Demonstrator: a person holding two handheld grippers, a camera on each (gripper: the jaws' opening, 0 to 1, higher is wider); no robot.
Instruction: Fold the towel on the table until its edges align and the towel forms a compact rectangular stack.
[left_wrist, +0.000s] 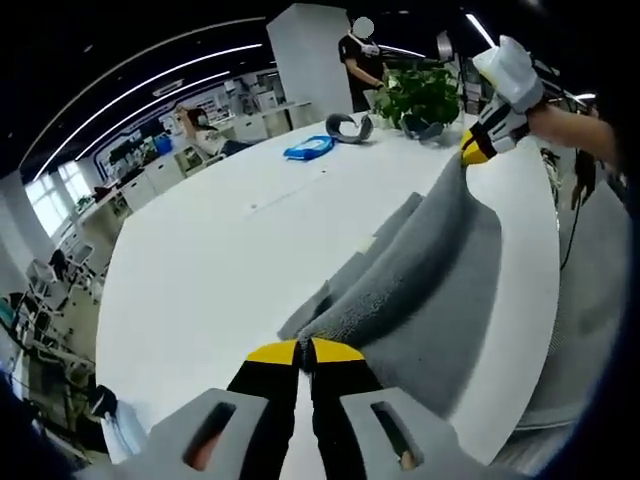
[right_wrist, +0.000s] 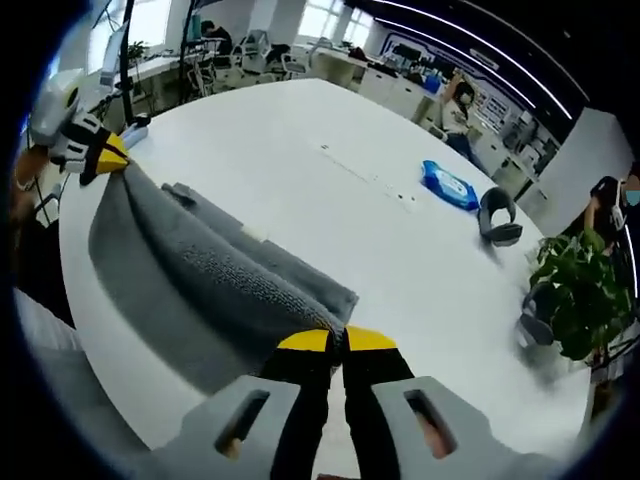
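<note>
Stretching between both clamped grippers, the towel (left_wrist: 420, 270) apparently hangs above the table (left_wrist: 220, 260).

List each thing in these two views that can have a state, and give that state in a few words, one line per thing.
Towel: lifted along one edge between the two grippers, the rest lying rumpled on the table.
Left gripper: shut on the towel's edge.
Right gripper: shut on the towel's edge.
Blue pack: lying flat, closed.
Plant: upright.
</note>
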